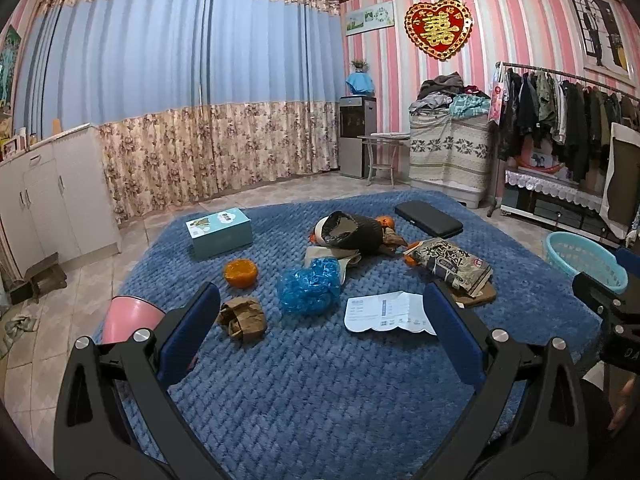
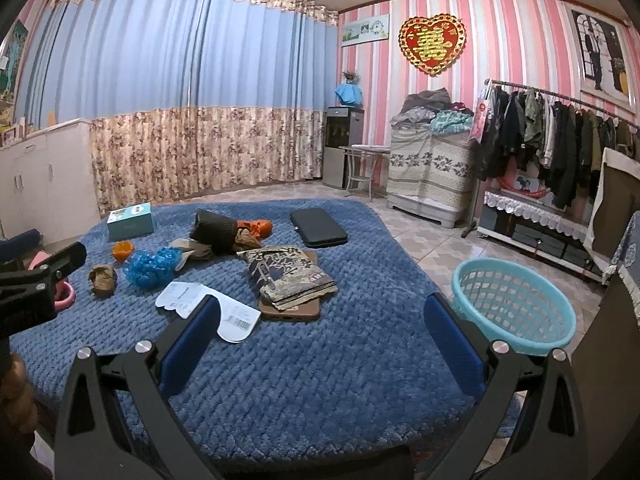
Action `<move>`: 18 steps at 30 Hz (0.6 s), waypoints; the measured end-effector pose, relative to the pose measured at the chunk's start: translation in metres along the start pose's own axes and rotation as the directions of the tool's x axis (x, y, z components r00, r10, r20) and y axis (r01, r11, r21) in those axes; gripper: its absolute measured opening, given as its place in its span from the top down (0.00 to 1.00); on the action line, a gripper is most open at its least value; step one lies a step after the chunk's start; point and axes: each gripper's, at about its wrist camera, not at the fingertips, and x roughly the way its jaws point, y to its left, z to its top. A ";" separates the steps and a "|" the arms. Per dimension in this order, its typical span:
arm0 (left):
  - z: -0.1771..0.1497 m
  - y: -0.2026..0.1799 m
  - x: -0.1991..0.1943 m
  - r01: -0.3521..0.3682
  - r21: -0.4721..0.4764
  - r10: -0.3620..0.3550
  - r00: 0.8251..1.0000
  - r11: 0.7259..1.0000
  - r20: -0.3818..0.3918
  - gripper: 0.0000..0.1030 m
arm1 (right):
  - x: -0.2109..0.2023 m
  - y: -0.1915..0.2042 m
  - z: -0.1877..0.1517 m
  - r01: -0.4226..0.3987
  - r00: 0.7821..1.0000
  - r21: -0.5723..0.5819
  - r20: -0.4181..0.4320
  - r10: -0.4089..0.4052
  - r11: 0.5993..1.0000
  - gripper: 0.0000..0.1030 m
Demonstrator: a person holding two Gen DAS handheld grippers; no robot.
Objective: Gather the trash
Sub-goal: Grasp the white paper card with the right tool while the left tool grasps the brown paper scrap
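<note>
Both the left hand-held gripper (image 1: pixel 320 312) and right hand-held gripper (image 2: pixel 318 320) hover released and empty above the blue surface (image 1: pixel 320 380), near the paper (image 1: pixel 384 312).

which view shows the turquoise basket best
The right wrist view. There the turquoise basket shows whole, with its rim, slotted wall and inside visible, beside the blue blanket and just past the open right gripper. The left wrist view catches only part of it at the right edge, cut off by the other gripper's black frame.
</note>
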 end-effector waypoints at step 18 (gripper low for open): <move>-0.002 0.055 0.024 -0.112 -0.013 0.111 0.993 0.994 -0.024 0.05 | 0.075 0.041 -0.012 -0.098 0.963 -0.076 -0.260 0.075 0.992 0.04</move>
